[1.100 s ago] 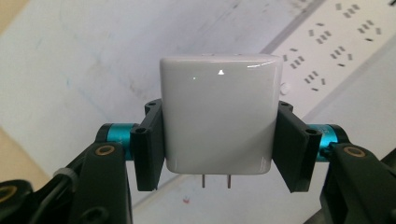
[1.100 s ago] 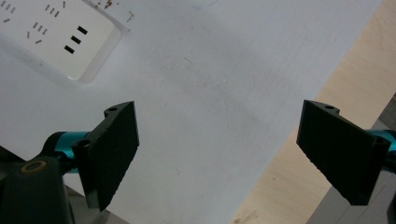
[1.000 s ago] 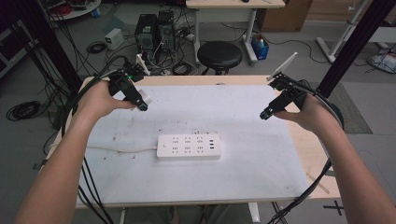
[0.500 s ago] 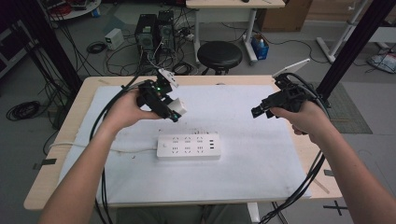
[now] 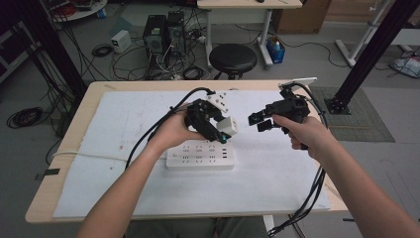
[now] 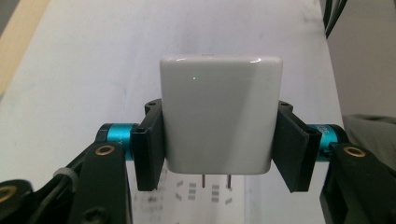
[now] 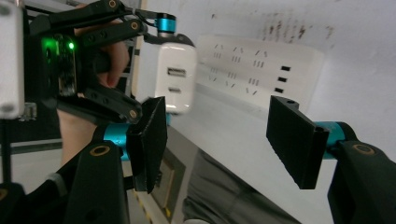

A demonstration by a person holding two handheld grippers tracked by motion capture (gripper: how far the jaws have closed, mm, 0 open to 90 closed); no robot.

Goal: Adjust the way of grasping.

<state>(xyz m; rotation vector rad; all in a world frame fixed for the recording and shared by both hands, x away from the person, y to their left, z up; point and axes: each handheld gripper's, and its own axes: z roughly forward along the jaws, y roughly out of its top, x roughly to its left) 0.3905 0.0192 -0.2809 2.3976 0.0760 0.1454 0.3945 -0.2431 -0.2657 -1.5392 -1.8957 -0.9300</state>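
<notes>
My left gripper (image 5: 223, 130) is shut on a white charger plug (image 6: 219, 116), clamped by its two sides with the metal prongs pointing down. It hangs just above the white power strip (image 5: 200, 156) lying flat on the table mat. In the right gripper view the charger plug (image 7: 175, 81) shows two ports on its face, with the left gripper (image 7: 154, 65) around it and the power strip (image 7: 261, 70) behind. My right gripper (image 5: 262, 121) stands open a short way to the right of the charger, with nothing between its pads.
A white mat (image 5: 124, 119) covers most of the wooden table (image 5: 86, 99). Cables trail from both grippers over the table edges. Behind the table are a black stool (image 5: 233, 57), computer towers (image 5: 163, 32) and floor cables.
My left gripper has carried the charger rightward and nearer, down over the power strip. My right gripper has moved left toward the table's middle, closing in on the charger.
</notes>
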